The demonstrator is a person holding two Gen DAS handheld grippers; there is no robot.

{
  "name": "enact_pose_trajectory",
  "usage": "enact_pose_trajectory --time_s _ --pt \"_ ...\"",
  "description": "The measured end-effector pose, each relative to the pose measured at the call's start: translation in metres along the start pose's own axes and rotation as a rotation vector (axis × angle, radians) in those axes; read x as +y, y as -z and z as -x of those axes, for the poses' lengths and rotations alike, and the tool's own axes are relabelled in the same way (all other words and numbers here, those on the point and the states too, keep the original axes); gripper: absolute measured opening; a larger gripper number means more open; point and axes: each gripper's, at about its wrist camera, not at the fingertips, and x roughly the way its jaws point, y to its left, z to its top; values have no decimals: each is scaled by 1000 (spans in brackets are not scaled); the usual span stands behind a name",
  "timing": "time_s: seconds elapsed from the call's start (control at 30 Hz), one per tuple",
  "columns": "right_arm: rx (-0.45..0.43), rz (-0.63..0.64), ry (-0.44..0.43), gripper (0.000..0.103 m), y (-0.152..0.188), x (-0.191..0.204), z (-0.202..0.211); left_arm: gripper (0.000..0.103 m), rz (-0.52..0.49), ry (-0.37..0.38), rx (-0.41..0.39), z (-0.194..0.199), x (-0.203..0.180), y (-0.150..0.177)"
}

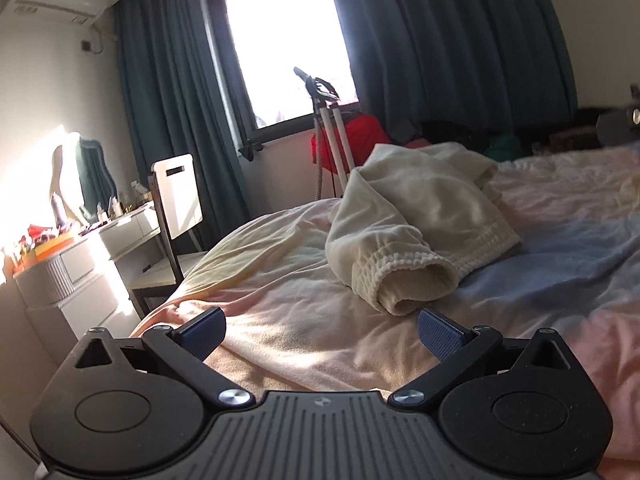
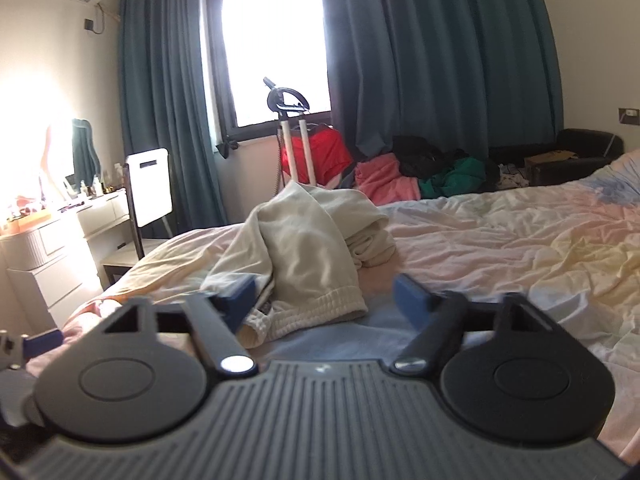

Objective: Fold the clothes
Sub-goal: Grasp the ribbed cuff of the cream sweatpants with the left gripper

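A cream fleece garment (image 1: 416, 216) lies crumpled on the bed, an elastic cuff (image 1: 404, 284) pointing toward me. My left gripper (image 1: 322, 334) hovers open just short of that cuff, nothing between its blue pads (image 1: 440, 334). In the right wrist view the same cream garment (image 2: 304, 248) is heaped ahead, its ribbed hem (image 2: 320, 308) nearest. My right gripper (image 2: 324, 304) is open, with the hem lying just beyond its blue fingertips (image 2: 412, 300). The left gripper's blue tip (image 2: 44, 340) shows at the far left edge.
The bed (image 1: 560, 248) has a rumpled pink, blue and yellow sheet. Left of it stand a chair (image 1: 176, 200) and a white dresser (image 1: 80, 264) with clutter. A garment steamer (image 2: 292, 136) and piled clothes (image 2: 400, 176) sit by the window and teal curtains.
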Motion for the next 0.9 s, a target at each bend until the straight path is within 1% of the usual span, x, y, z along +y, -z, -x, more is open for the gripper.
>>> enact_pose_trajectory --time_s 0.03,0.1,0.13,0.23,0.37,0.47,0.53,0.57,0.6,0.63,0.67,0.73,0.77,0.8,0.87,0.9 --pt "5 -11 5 51 0 -3 -3 103 -45 -7 -2 -11 -8 0" --pt "14 -34 14 41 1 -10 -9 103 -108 -10 -12 -32 -21 -2" --pt "19 -45 19 40 1 -13 -12 103 -132 5 -12 -45 -27 -4" --pt "37 -91 25 40 2 -26 -24 100 -227 5 -20 -82 -44 -10" --pt "79 -159 34 40 7 -48 -46 100 -348 16 -48 -120 -68 -17" --pt "116 -235 26 40 13 -62 -64 96 -412 21 -72 -142 -85 -23" --pt "126 -237 36 40 18 -64 -76 88 -432 30 -62 -157 -96 -29" --pt "124 -229 41 40 20 -64 -80 78 -426 37 -41 -163 -100 -32" --pt "116 -219 46 40 22 -64 -84 67 -385 58 -17 -167 -101 -37" --pt "107 -207 53 40 23 -63 -87 64 -343 77 4 -170 -101 -42" --pt "99 -200 57 40 25 -63 -90 61 -291 65 -10 -166 -97 -47" --pt "83 -188 65 40 27 -64 -94 43 -186 42 -38 -158 -89 -57" --pt "79 -185 66 40 28 -64 -95 37 -134 31 -51 -154 -84 -63" --pt "76 -185 65 40 29 -64 -96 34 -82 21 -65 -149 -80 -68" --pt "62 -183 61 40 30 -63 -95 28 26 24 -99 -135 -59 -79" --pt "52 -174 56 40 29 -61 -94 22 79 26 -116 -127 -49 -85"
